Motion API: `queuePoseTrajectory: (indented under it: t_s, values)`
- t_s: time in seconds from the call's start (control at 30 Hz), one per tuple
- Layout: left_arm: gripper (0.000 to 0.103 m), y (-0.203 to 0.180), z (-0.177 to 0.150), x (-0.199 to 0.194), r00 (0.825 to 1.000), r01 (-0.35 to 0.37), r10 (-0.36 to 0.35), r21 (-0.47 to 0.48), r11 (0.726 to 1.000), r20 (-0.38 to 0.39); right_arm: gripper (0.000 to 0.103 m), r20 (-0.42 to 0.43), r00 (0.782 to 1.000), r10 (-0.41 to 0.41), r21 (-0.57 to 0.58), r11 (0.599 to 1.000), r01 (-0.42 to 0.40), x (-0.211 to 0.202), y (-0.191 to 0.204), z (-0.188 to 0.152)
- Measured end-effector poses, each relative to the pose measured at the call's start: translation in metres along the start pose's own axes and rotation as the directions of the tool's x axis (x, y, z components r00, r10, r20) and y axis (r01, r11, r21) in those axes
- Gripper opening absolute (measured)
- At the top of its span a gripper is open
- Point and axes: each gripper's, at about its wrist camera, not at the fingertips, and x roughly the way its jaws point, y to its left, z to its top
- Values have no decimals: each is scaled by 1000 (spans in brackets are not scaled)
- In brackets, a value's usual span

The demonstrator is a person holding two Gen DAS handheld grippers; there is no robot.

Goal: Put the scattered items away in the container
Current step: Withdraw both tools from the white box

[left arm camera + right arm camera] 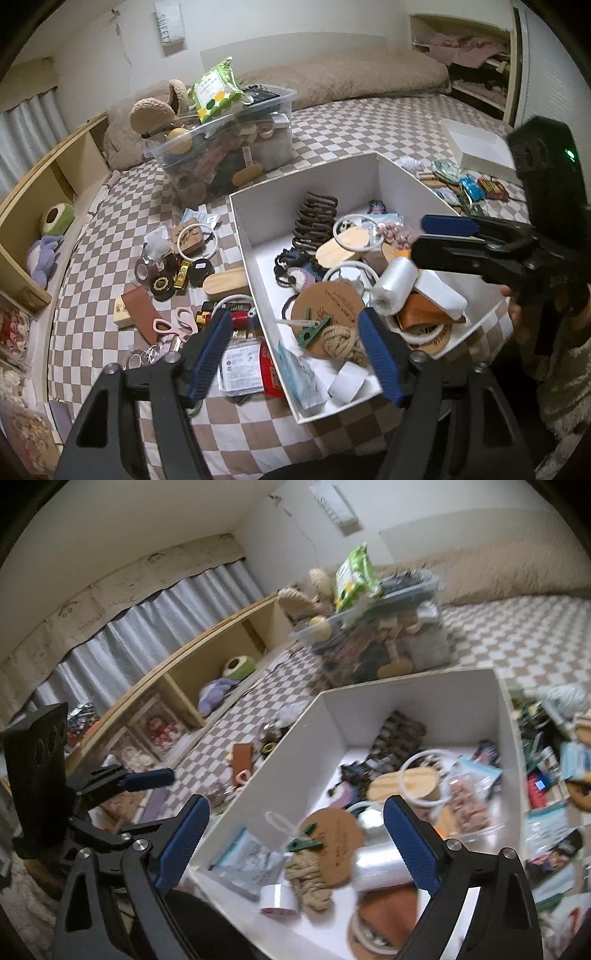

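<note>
The left gripper point(295, 343) fills the bottom of its own view, its blue-padded jaws spread wide with nothing between them; one pad hangs over the clutter outside the white box point(258, 258), the other over the box's near corner. The right gripper point(295, 845) likewise has its jaws spread and holds nothing, poised above the near end of the same box, with a clear plastic roll point(380, 866) lying just under its right pad. In the left wrist view that gripper reaches in from the right edge, above the roll and over the box's right wall. Inside the box, nearest the jaws, lie a white tape roll point(347, 380), a coil of tan rope point(341, 341), a green clip point(312, 330) on a round cork-brown disc point(328, 302), and a plastic packet point(299, 373) in the near corner. Farther in sit a wooden oval piece point(341, 249) under a white ring point(352, 234), and a dark coiled hair clip point(317, 218) towards the far wall. The box rests on a checkered bed cover point(122, 240). Still scattered to its left are pink-handled scissors point(171, 323), a brown leather piece point(138, 312), a wooden oval block point(225, 282), a black round tin point(162, 286) and a flat packet point(242, 363) against the box wall. More small things lie beyond the box's right side, blurred. Behind stands a clear plastic bin point(229, 147), heaped full, with a green packet point(218, 90) on top.
</note>
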Motion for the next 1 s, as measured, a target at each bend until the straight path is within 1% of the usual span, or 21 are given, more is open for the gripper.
queuePoseTrajectory:
  t_s: [0.03, 0.07, 0.3, 0.4, 0.57, 0.77, 1.0]
  values:
    - [88, -1, 1, 0, 1000, -2, 3, -6, 1000, 13, 99, 4, 1000, -10, -7, 1000, 10, -2, -1, 0]
    - [92, -1, 2, 1, 1000, -3, 4, -9, 1000, 23, 103, 9, 1000, -19, -12, 1000, 19, -3, -2, 0]
    - [100, -1, 9, 7, 997, -14, 18, -49, 999, 70, 103, 40, 998, -57, -34, 998, 58, -13, -5, 2]
    - [101, 2, 12, 6, 994, -6, 15, -80, 997, 108, 103, 47, 996, -79, -43, 996, 81, -16, -6, 2]
    - [103, 4, 22, 6, 986, 1, 18, -116, 993, 164, 103, 47, 995, -90, -21, 996, 91, -17, -15, 4]
    - [103, 12, 31, 11, 978, 6, 29, -165, 986, 207, 103, 72, 989, -131, -14, 991, 133, -27, -23, 9]
    - [103, 26, 34, 22, 971, -1, 50, -206, 979, 233, 103, 99, 975, -198, 12, 980, 198, -40, -41, 14]
